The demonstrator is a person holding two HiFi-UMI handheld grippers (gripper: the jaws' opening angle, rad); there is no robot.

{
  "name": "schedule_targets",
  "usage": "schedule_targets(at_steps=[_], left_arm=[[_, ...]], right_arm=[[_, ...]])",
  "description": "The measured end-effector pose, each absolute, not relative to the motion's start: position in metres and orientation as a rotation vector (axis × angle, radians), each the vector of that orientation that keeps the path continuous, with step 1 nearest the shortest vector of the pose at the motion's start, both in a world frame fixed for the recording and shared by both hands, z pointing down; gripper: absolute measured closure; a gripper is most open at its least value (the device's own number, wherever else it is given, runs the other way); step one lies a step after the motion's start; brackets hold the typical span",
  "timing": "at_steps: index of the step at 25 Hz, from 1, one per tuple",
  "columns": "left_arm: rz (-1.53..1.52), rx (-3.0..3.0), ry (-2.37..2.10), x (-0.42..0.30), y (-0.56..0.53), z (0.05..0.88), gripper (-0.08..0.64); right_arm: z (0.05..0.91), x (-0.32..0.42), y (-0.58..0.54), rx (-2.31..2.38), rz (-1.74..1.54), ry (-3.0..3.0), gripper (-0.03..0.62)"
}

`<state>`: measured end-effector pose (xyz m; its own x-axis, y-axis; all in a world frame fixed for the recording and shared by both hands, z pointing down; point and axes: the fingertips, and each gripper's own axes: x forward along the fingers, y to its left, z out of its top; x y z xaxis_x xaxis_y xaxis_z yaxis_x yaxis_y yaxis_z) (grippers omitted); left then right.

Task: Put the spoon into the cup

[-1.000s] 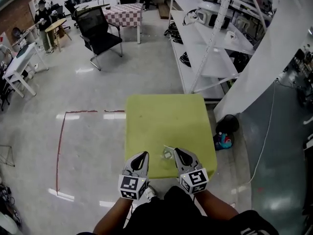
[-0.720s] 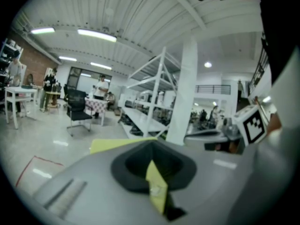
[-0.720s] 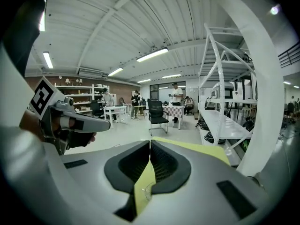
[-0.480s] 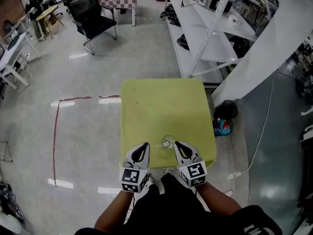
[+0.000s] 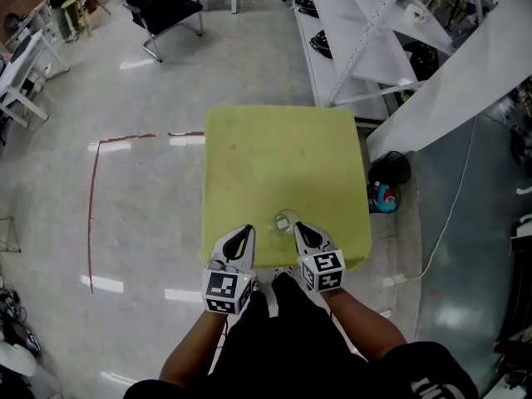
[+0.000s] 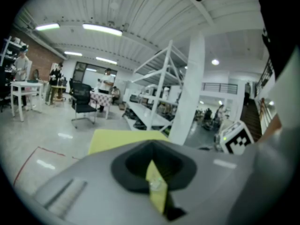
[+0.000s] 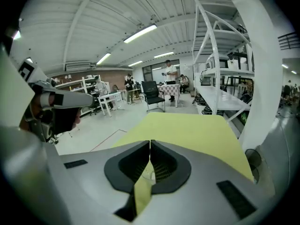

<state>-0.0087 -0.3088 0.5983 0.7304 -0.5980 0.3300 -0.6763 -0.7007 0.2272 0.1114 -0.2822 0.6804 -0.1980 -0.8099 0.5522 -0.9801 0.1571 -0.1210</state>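
A small clear cup (image 5: 286, 220) stands near the front edge of the yellow-green table (image 5: 283, 156) in the head view. I cannot make out a spoon in any view. My left gripper (image 5: 241, 237) hovers over the table's front edge, left of the cup. My right gripper (image 5: 301, 229) is just right of the cup and close to it. In the left gripper view the left gripper (image 6: 151, 145) has its jaws together with nothing held. The right gripper (image 7: 150, 142) shows its jaws meeting at the tips, empty, over the table (image 7: 187, 125).
White metal shelving (image 5: 357, 23) stands behind the table on the right. A black bin and a colourful item (image 5: 384, 191) lie on the floor by the table's right side. Red tape (image 5: 91, 214) marks the floor at left. An office chair (image 5: 162, 2) stands far back.
The head view has shifted, so the table sits higher in the frame. Both grippers stay by the front edge with the cup between them, still closed.
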Motion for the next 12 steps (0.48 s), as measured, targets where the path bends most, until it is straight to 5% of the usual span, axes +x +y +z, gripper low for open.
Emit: schedule_targets(at_steps=[12], left_arm=[[0.378, 2.571, -1.028, -0.005, -0.309, 0.613, 0.555]], right_arm=[[0.719, 0.116, -0.29, 1.657, 0.764, -2.071, 0.58]])
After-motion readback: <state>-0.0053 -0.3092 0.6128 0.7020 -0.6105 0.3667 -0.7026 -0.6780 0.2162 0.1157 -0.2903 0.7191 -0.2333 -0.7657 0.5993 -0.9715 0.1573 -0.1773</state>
